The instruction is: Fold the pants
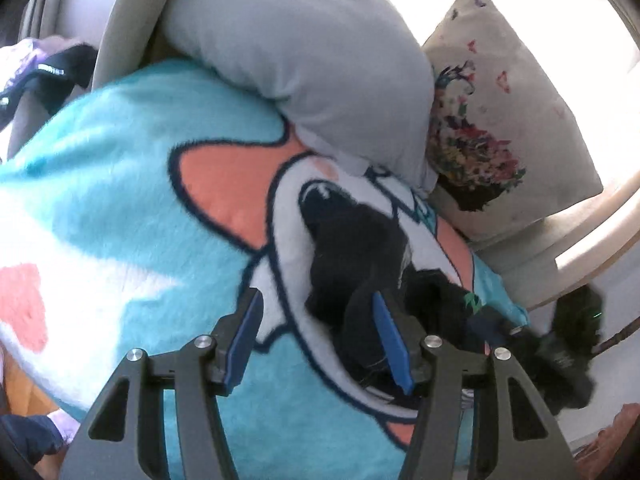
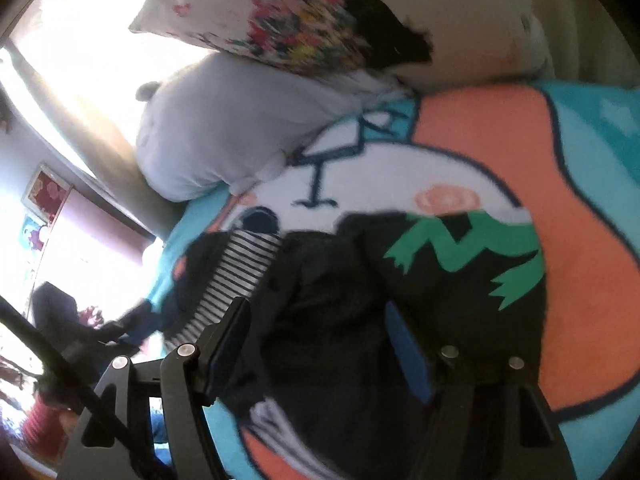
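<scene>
The black pants [image 2: 340, 300] with a green print [image 2: 460, 248] lie bunched on a turquoise, orange and white fleece blanket [image 2: 580, 208]. In the left wrist view the pants [image 1: 352, 248] lie just ahead and right of my left gripper [image 1: 316, 312], which is open over the blanket [image 1: 132, 184]; black cloth touches its right finger [image 1: 390, 340]. My right gripper [image 2: 320, 328] is open, its fingers straddling the black cloth without closing on it. The other gripper [image 1: 568, 344] shows at the right edge.
A grey pillow [image 1: 304, 52] and a floral cushion [image 1: 504, 128] lean at the head of the bed. A striped garment [image 2: 236, 268] lies beside the pants. Dark clothes [image 1: 52, 72] lie at far left. A cable [image 2: 80, 392] crosses the lower left.
</scene>
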`<state>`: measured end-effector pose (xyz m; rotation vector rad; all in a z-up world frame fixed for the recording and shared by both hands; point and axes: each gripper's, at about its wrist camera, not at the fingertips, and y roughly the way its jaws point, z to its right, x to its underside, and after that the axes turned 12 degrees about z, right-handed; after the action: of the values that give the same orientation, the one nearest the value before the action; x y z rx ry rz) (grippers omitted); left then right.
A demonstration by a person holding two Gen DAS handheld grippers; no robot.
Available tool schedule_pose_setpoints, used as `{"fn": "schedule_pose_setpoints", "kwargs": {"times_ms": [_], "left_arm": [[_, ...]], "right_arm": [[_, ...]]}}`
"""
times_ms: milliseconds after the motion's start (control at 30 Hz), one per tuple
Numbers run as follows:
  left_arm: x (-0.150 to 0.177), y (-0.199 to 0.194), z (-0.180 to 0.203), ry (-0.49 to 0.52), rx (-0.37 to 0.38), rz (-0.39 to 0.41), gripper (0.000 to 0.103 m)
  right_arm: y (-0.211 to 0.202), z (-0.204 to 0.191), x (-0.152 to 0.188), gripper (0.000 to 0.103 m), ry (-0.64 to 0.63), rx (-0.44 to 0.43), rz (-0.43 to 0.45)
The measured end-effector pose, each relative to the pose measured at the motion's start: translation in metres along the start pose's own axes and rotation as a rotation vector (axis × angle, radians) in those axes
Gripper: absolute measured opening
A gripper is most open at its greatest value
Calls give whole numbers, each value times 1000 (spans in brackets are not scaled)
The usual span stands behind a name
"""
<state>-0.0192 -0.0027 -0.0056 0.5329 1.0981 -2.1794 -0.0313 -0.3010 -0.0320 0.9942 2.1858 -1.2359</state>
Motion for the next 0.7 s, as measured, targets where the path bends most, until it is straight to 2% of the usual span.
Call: {"fn": "schedule_pose_setpoints", "kwargs": {"times_ms": [100,167,267,400,467,600,700], "left_arm": [[8,4,0,-9,36,-12,56],[12,5,2,-6,62,-20,56],[15,2,3,-5,85,-12,56],[13,-11,-2,-12,111,13,61],[13,-17,-5,-5,105,33,64],[15,-27,-5,29,96,66,66],[18,-30,-2,55,93,78,67]], "right_arm": [[-6,-23,-11,80,-59,-26,7],[2,-39,-18,81,-74,-65,-25],[35,-66,-24,82,-91,-130,-137],[78,-98,-26,83,-143,-131,-264],[103,-113,-23,83,-188,-86,-330],[151,-144,-9,84,-336,87,-445],[177,-164,6,88,-464,204,-511]]}}
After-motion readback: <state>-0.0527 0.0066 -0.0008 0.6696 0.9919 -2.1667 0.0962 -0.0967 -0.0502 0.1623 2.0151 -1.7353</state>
